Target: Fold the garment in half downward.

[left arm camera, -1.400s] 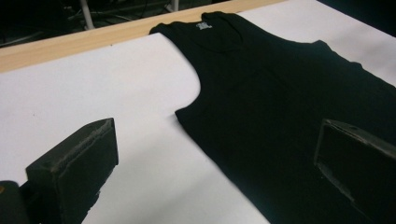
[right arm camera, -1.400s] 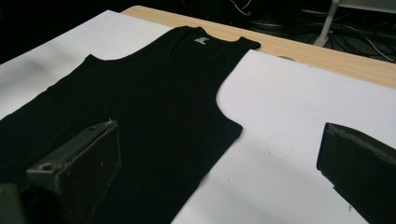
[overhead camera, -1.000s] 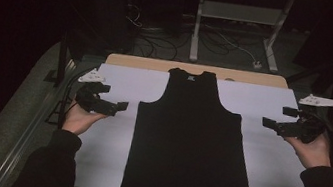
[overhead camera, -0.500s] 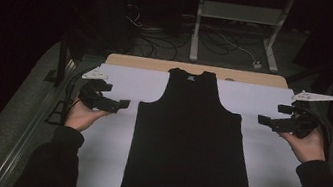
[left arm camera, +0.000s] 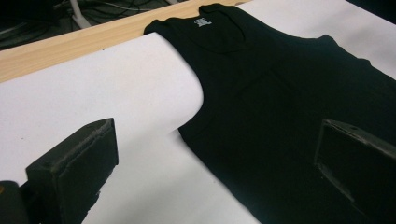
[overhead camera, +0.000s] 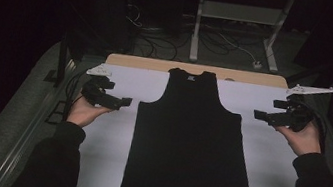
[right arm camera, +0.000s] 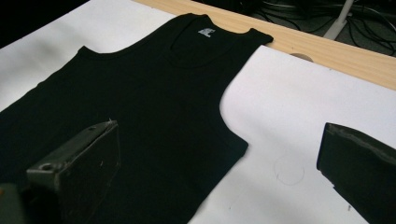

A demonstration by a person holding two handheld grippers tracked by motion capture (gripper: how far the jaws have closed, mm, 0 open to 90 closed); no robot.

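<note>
Garment: a black sleeveless knit tank top [overhead camera: 193, 143] lies flat, front up, on the white paper-covered table [overhead camera: 270, 160], its neckline and small white label at the far edge by the bare wooden strip [overhead camera: 149, 64], its hem at the near edge.
Long axis: runs straight away from the person, down the middle of the table, so each side seam faces one hand.
Left gripper [overhead camera: 120, 100]: held in an upturned palm just off the top's left armhole, jaws spread wide and holding nothing; in the left gripper view one jaw hangs over white paper, the other over black cloth, the armhole curve between them.
Right gripper [overhead camera: 261, 116]: held in the other palm, a little farther from the cloth than its partner, jaws likewise spread wide and empty; in the right gripper view the right armhole and side edge lie between the jaws.
Height: both seem to hover above the table, though the dim high view leaves that uncertain.
Likely next: each gripper closes inward and down on its own armhole edge; the left has the shorter reach.
</note>
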